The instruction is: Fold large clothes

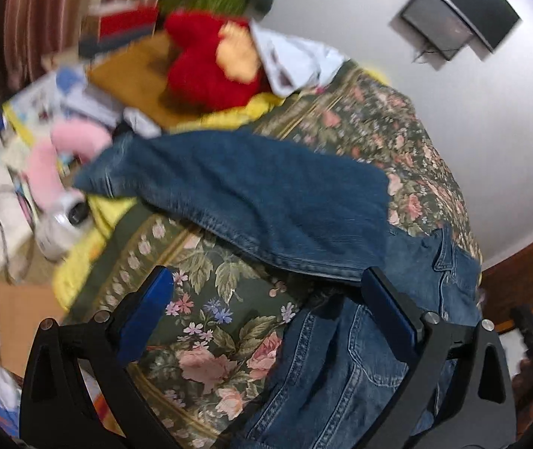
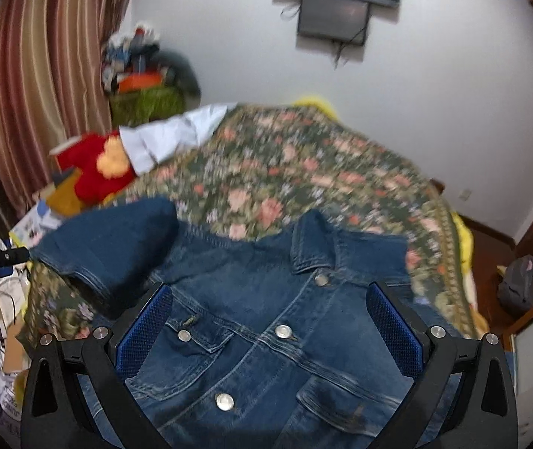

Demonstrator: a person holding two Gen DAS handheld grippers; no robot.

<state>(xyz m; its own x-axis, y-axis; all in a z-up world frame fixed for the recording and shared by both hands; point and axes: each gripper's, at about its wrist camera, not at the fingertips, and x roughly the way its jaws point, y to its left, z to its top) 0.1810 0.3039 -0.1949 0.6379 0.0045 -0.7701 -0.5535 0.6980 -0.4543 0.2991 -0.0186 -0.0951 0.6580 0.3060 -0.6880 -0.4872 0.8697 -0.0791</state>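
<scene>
Denim, dark blue and stiff at the seams, makes up the jacket (image 2: 266, 336) that is laid front-up on the floral bedspread (image 2: 303, 172), collar (image 2: 315, 247) toward the far wall and snap buttons (image 2: 283, 331) fastened down the placket. One sleeve (image 1: 236, 194) is seen stretched out sideways from the jacket's body, toward the pink plush toy (image 1: 53, 161) at the bed's edge; the red plush toy (image 2: 94, 172) and a pale shirt (image 2: 169, 138) lie beyond the jacket, well apart from it. The left gripper (image 1: 266, 299) is held just above the jacket's side with its jaws spread wide and nothing between them; the right gripper (image 2: 268, 310) is poised over the chest pockets, jaws likewise released. The step in hand is judged to be the folding-in of that sleeve. It would best be done by pinching the cuff and the shoulder seam together, so the thick cloth is carried across the jacket's front flat rather than dragged, and the fold line is kept parallel to the placket.
</scene>
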